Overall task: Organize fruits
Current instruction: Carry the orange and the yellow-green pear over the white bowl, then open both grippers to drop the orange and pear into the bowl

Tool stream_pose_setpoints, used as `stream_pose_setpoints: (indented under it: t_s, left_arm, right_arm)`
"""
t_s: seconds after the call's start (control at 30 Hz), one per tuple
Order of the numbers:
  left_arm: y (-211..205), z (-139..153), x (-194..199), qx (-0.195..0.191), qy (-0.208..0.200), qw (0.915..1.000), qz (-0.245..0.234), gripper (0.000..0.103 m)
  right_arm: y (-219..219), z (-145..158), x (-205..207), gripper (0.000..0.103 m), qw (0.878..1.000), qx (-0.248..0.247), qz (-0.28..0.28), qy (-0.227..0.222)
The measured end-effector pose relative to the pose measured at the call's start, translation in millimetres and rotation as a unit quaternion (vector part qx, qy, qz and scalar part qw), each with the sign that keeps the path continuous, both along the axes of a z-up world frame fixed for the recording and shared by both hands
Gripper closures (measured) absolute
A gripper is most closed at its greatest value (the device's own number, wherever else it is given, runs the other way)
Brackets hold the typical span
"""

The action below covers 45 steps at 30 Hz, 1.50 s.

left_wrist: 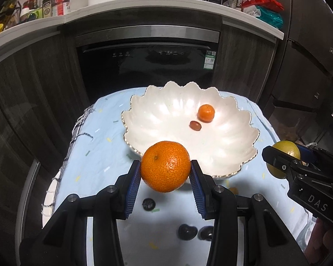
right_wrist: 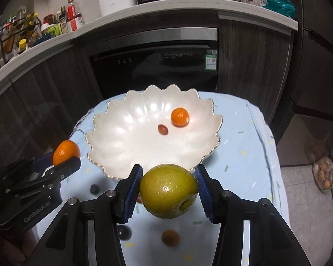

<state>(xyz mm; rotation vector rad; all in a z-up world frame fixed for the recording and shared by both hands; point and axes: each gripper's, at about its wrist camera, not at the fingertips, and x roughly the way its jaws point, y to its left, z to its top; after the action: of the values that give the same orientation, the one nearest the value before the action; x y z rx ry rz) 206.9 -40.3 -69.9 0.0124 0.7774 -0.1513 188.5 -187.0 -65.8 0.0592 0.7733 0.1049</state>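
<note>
**Both grippers loaded, short of the bowl**

Left gripper [left_wrist: 165,168]: jaws clamped on a large orange [left_wrist: 165,166], blue pads pressing its two sides, fruit clear of the cloth. Right gripper [right_wrist: 168,182]: jaws clamped on a yellow-green citrus [right_wrist: 168,191], likewise off the surface. Side grips at the widest part probably keep the round fruit from rolling out.

White scalloped bowl [left_wrist: 244,155] sits at the far end of the blue tablecloth [left_wrist: 95,155], already holding a small orange [left_wrist: 206,113] and a brown date-like fruit [left_wrist: 195,125].

Dark small fruits [left_wrist: 148,204] lie on the near cloth, uncollected. Likely step: carry both into the bowl.
</note>
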Motion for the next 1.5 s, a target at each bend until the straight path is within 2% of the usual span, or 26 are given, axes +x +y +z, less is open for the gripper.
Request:
stream_pose_setpoints:
  t_s: [0.3,0.6,1.5]
  left_arm:
    - [-6.6,1.6,21.4,0.004,0.006,0.9999,-0.014,0.060]
    - [-5.8,-9.0,38.9,0.000,0.021,0.9996,-0.018,0.060]
    - [-5.7,-39.2,69.3,0.019,0.055,0.9981,-0.019,0.059]
  right_arm:
    - [-3.8,5.2,14.8,0.053,1.000,0.000,-0.003,-0.007]
    - [-2.8,0.4,36.0,0.053,1.000,0.004,-0.006,0.001]
    - [7.5,-36.7,76.3,0.052,0.998,0.017,-0.002,0.055]
